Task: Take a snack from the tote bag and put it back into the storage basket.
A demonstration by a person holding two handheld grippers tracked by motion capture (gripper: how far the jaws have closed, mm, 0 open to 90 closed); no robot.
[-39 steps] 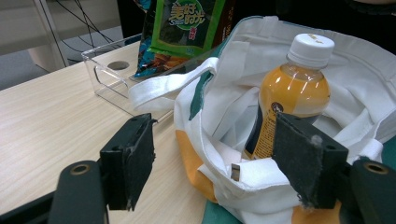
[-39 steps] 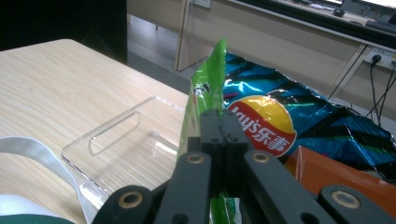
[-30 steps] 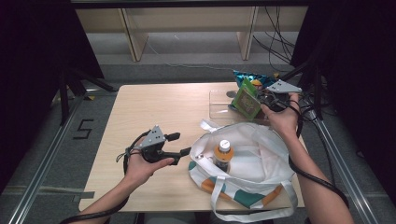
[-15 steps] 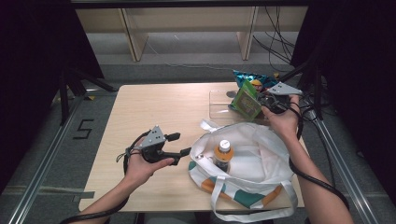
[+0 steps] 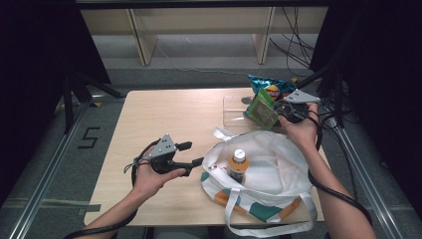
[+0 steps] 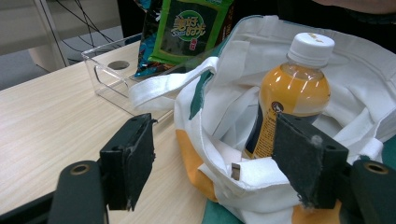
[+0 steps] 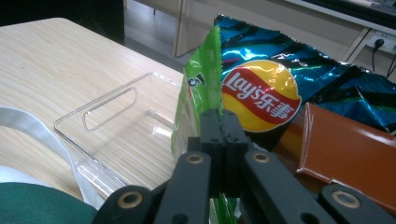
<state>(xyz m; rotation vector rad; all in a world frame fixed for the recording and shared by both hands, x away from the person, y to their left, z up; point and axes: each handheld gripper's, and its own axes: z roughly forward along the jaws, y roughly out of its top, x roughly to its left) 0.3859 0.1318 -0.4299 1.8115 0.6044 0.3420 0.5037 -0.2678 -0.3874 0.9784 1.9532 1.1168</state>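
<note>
From above, we're holding the right gripper (image 5: 279, 110) at the table's far right corner, pinching a flat green snack packet (image 5: 263, 108) over the clear plastic tray (image 5: 234, 110); the left gripper (image 5: 195, 155) is hovering at the rim of the white cloth tote bag (image 5: 271, 164).

Along the left gripper (image 6: 212, 158), we're seeing jaws standing wide apart, the orange juice bottle with white cap (image 6: 289, 93) upright inside the bag.

Along the right gripper (image 7: 223, 122), jaws are pressing together on the packet's edge, a blue crisp bag (image 7: 289, 79) just behind.
</note>
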